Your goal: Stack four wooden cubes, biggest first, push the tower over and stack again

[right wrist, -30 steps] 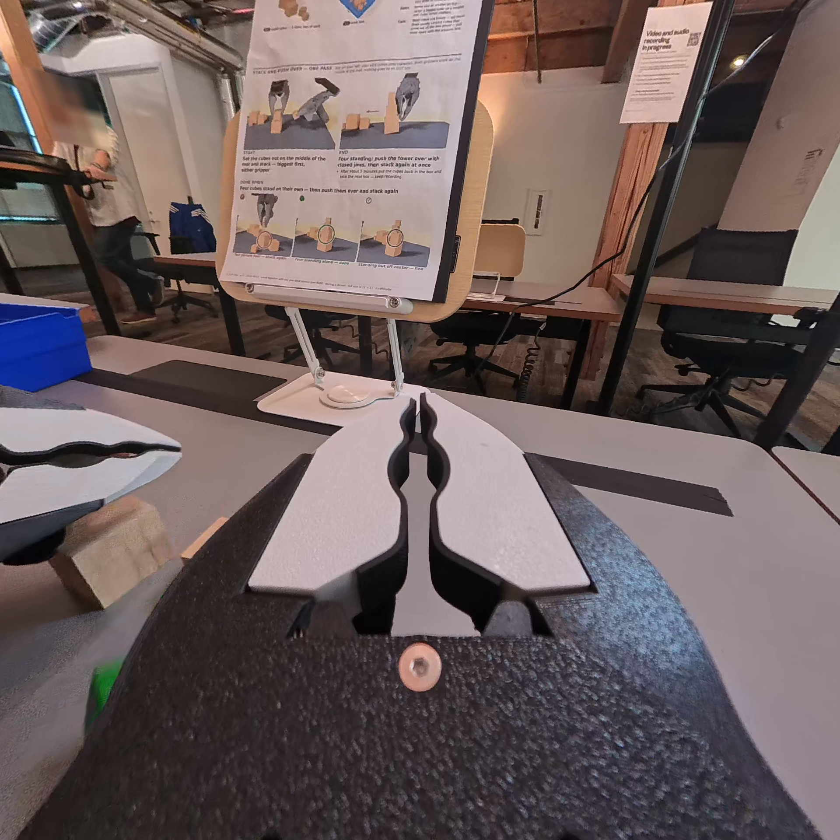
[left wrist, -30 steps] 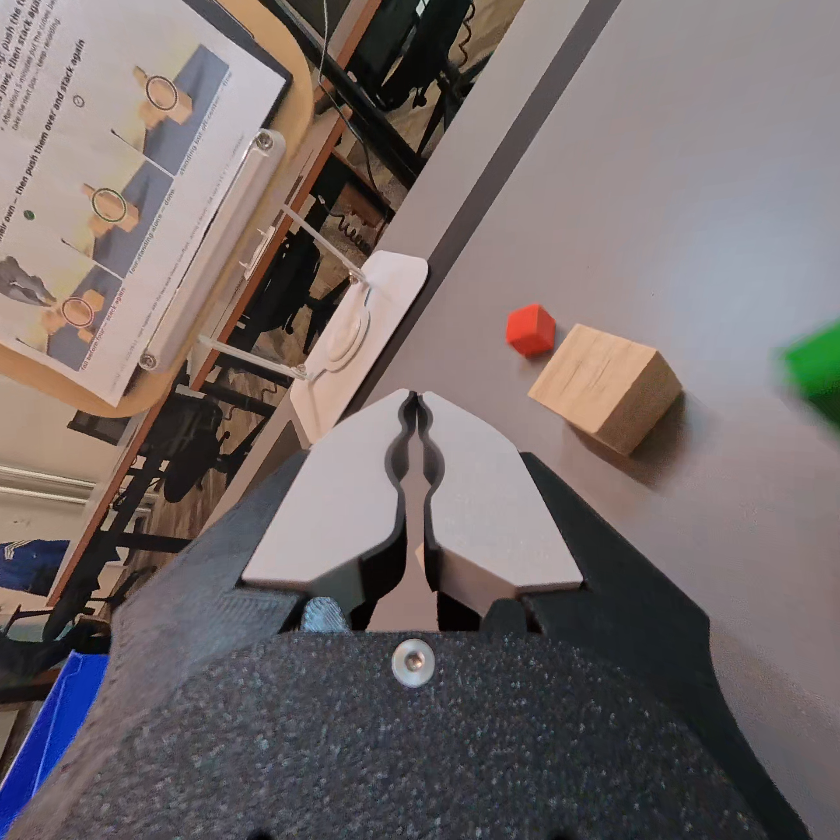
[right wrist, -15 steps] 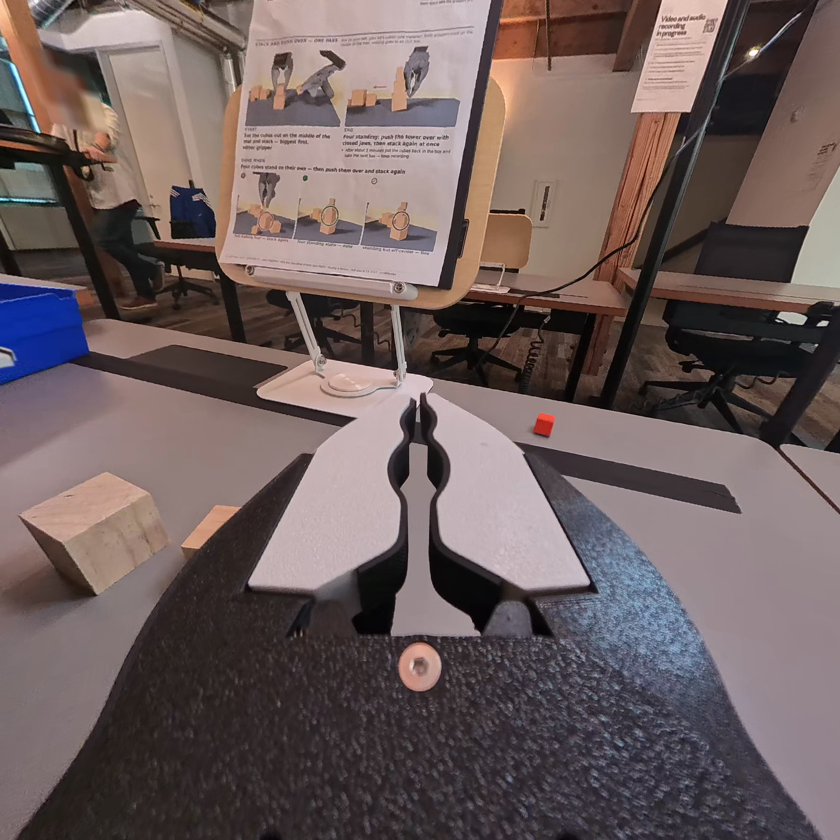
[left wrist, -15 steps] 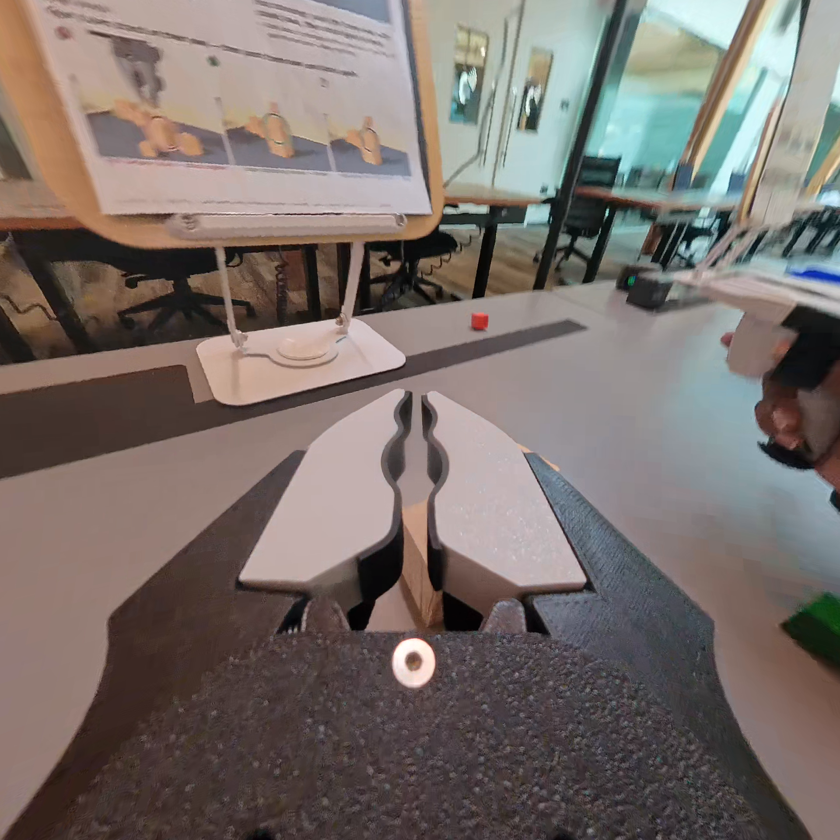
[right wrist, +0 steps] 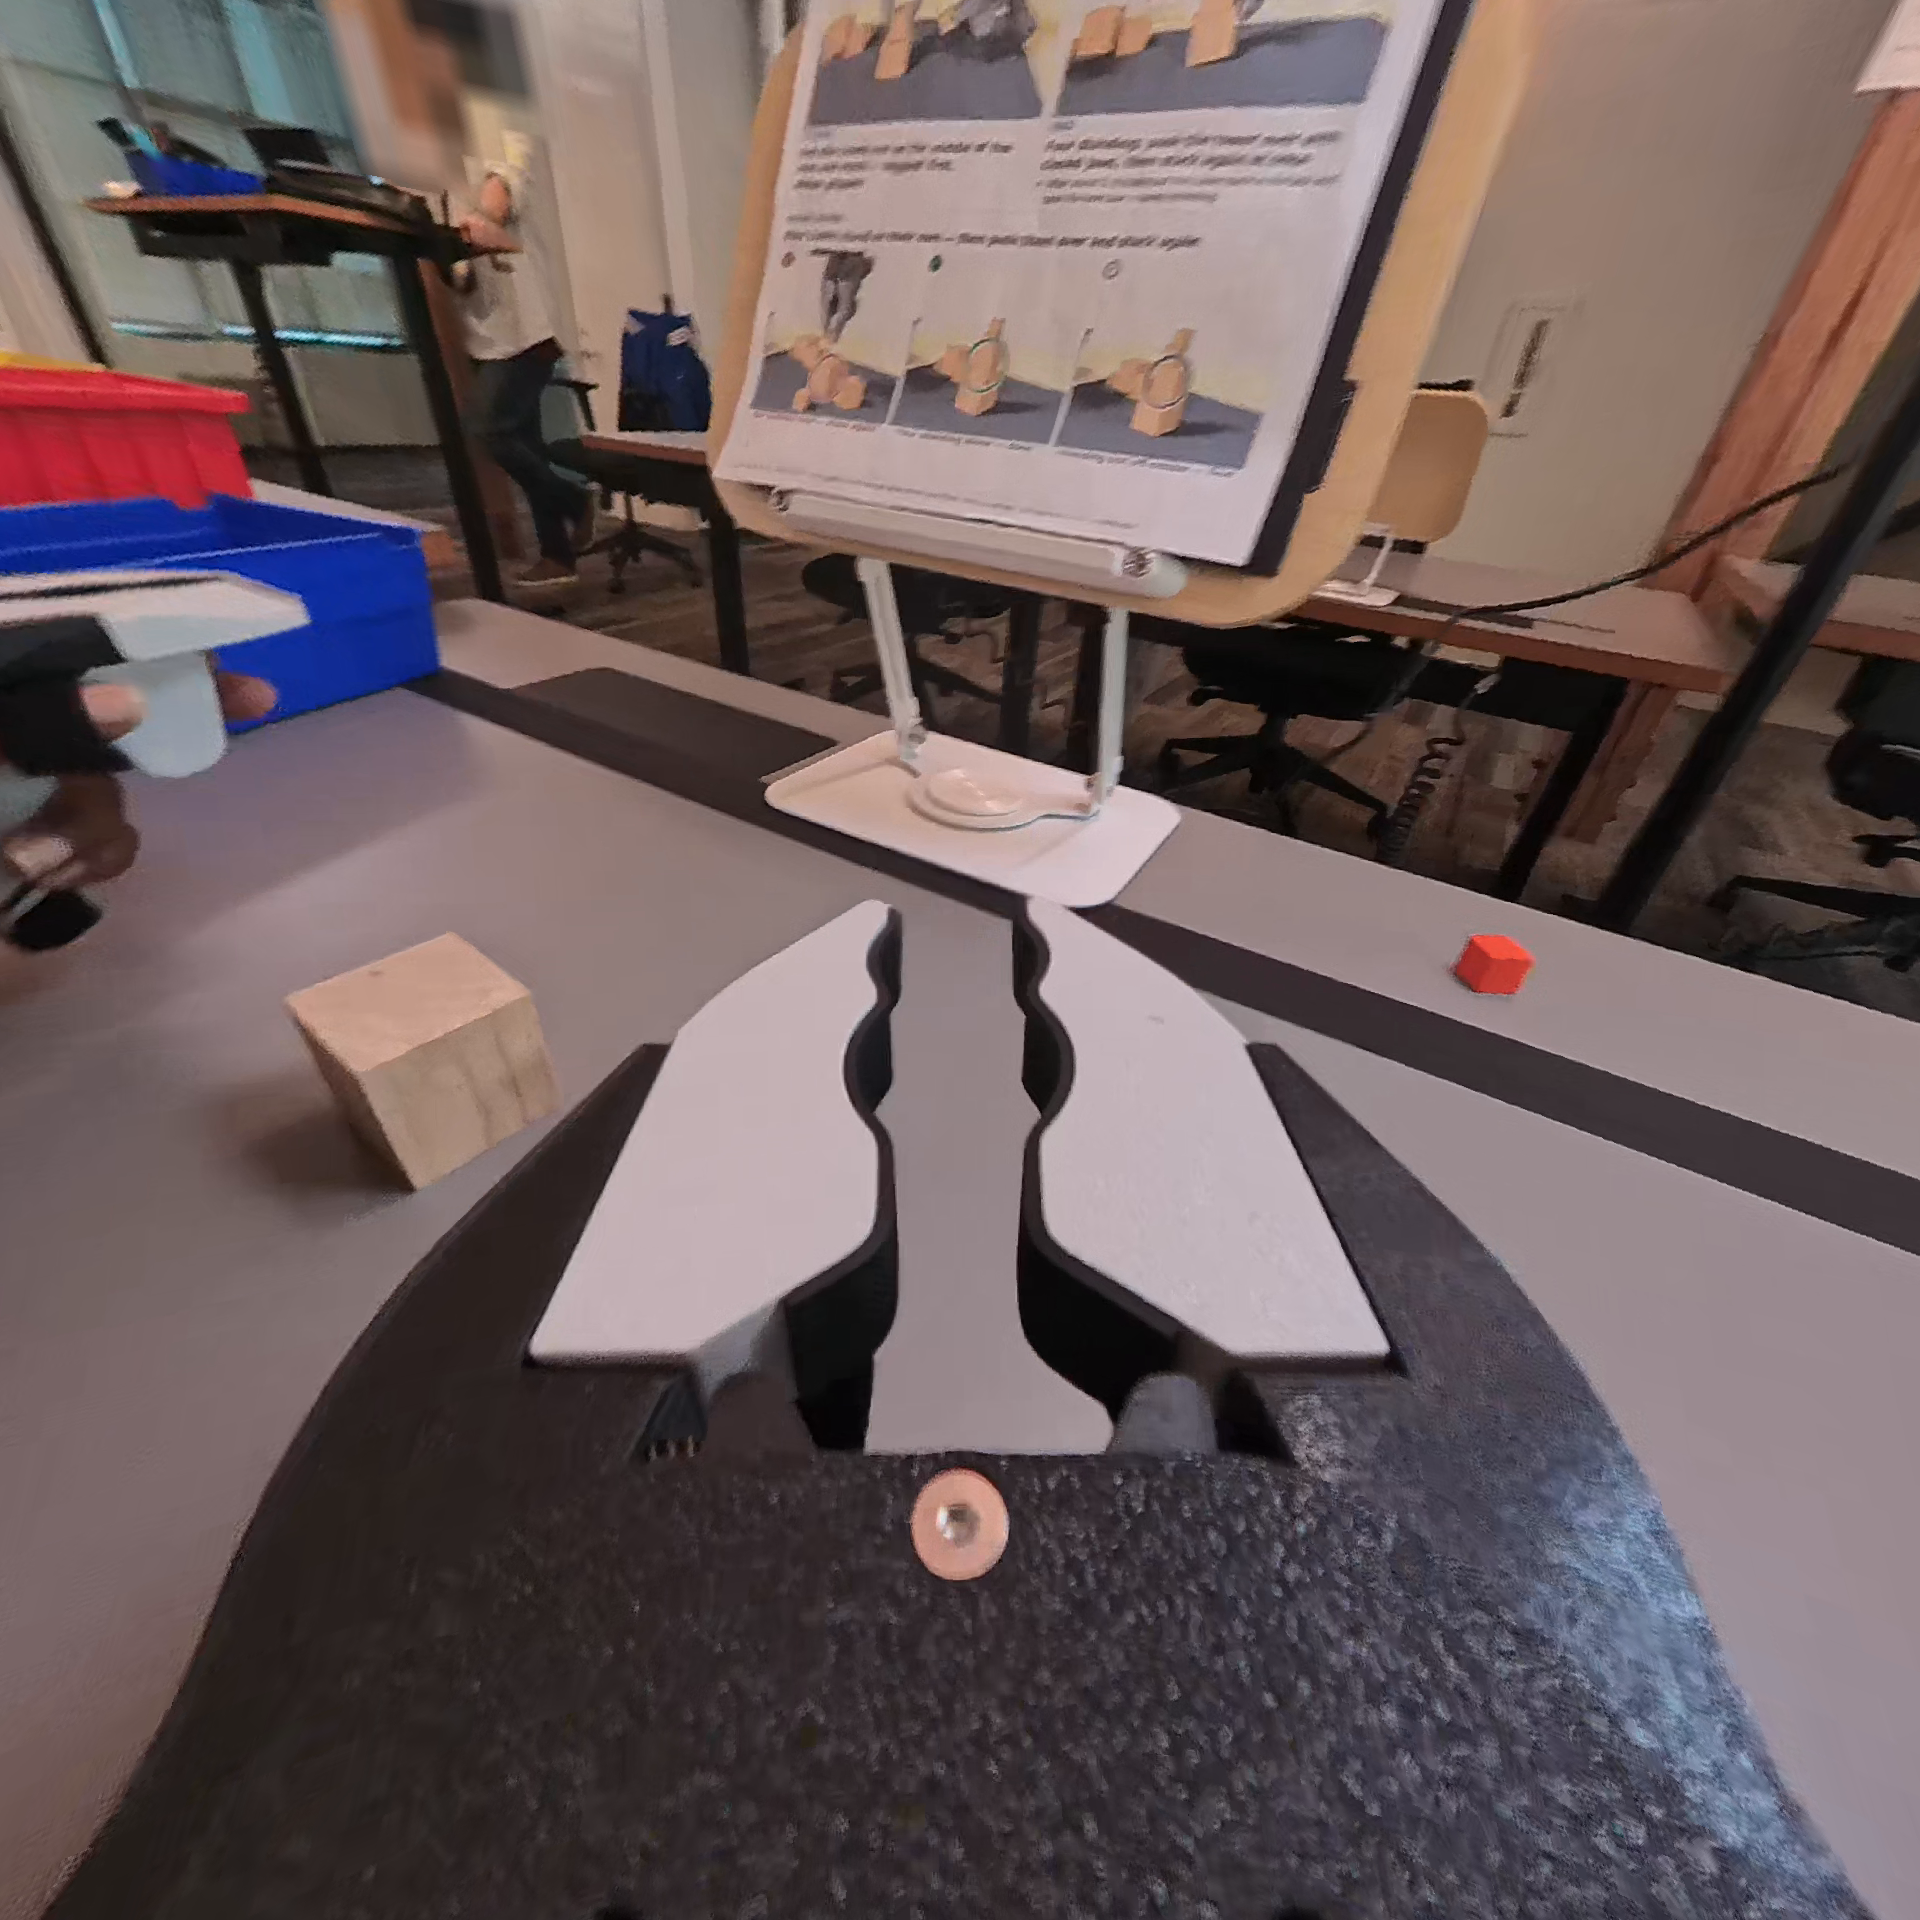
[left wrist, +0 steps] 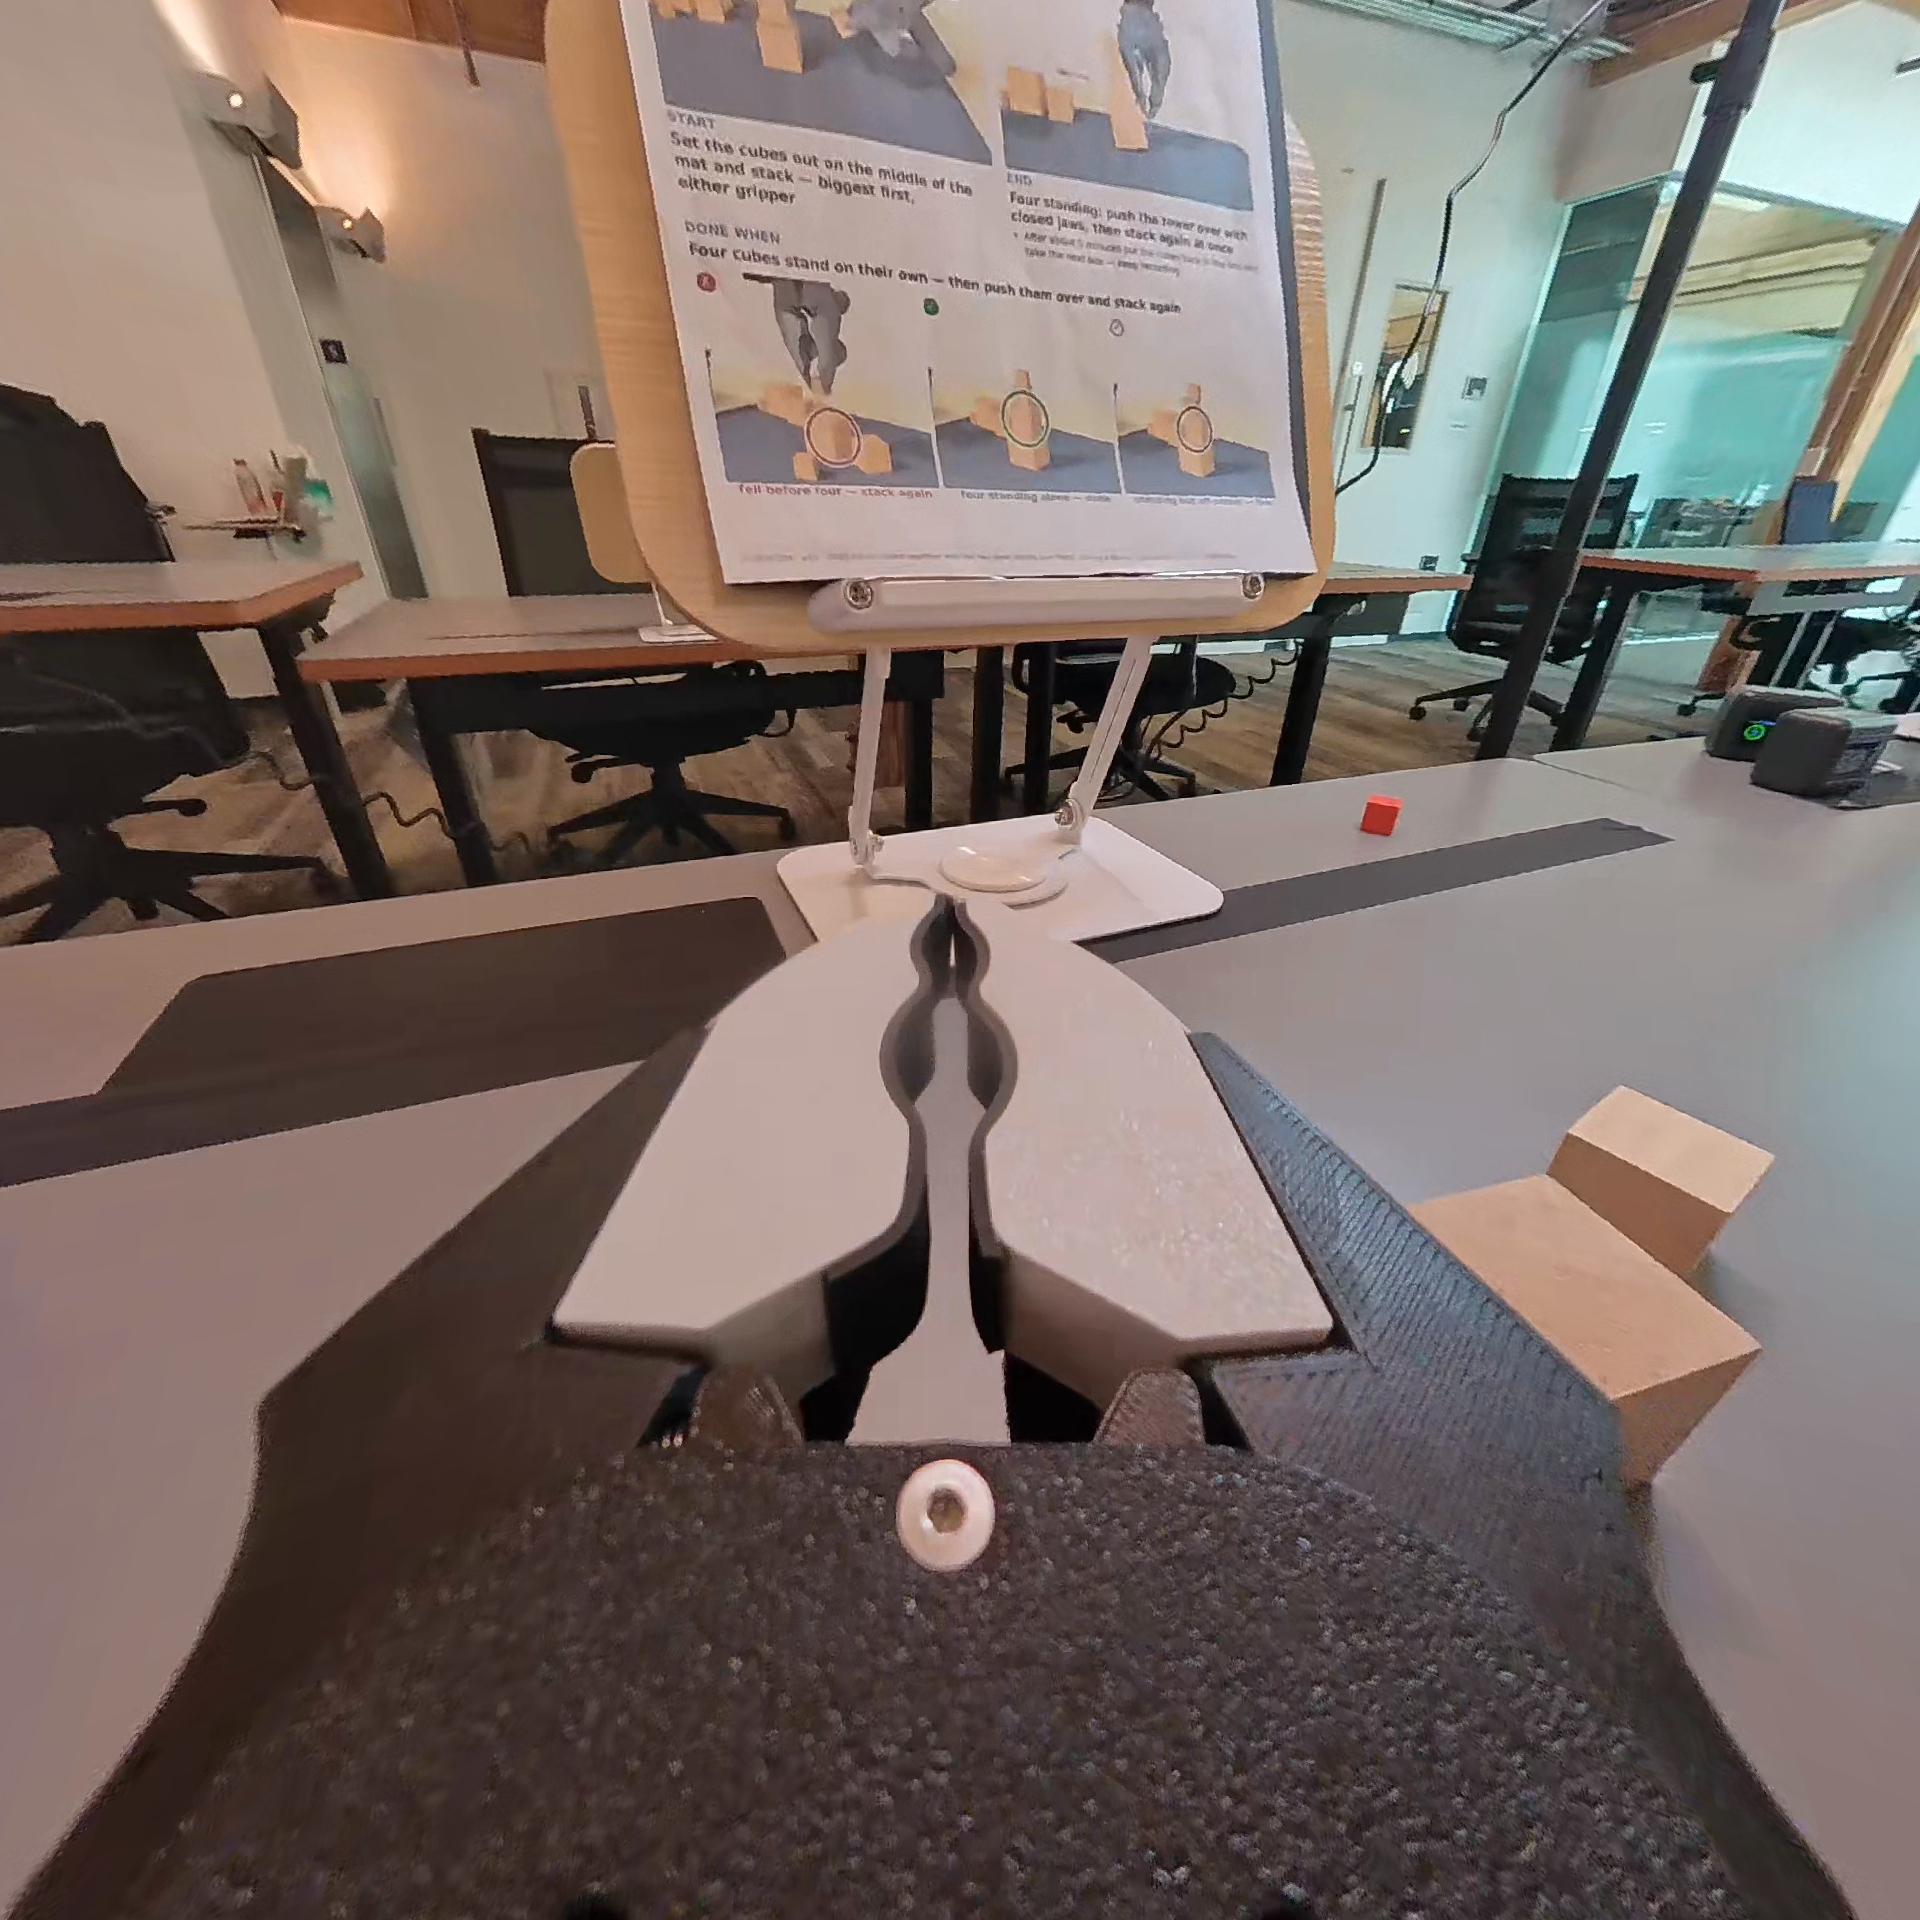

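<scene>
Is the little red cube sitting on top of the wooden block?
No, the red cube rests on the table, far from the wooden block.

An open-plan office: rows of long desks with black swivel chairs stand on a wooden floor, glass partitions far right, and stacked storage bins far left.

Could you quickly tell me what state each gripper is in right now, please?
Left gripper: closed, fingertips together, nothing between them.
Right gripper: open, only bare table between its fingers.
</scene>
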### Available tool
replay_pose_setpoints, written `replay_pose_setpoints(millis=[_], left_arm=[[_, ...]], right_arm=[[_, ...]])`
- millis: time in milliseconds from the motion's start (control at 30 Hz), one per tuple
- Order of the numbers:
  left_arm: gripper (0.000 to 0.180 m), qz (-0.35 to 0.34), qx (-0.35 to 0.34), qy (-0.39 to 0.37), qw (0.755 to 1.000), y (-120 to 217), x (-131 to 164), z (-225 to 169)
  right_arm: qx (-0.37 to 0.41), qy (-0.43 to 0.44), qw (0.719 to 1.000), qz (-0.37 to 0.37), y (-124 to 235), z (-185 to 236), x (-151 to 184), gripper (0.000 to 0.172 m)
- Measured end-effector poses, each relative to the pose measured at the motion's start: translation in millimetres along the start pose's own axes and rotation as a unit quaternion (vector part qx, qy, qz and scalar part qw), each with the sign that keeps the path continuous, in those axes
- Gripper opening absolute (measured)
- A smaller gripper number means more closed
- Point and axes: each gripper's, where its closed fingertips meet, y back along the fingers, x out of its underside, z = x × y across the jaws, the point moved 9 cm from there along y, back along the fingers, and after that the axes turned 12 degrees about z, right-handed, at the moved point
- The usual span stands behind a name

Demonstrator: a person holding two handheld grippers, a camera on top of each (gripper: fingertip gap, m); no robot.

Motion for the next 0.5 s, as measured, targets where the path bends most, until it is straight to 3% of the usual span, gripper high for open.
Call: replay_pose_setpoints(millis=[267,500], left_arm=[[0.000,-0.008,0.014,0.002,1.000,7,-5,7],[0.000,-0.008,0.021,0.019,1.000,8,-4,10]], right_arm=[[-0.131,0.070,0.987,0.066,-22,43,8,0.056],[-0.232,0.156,0.944,0.176,-44,87,-11,0.071]])
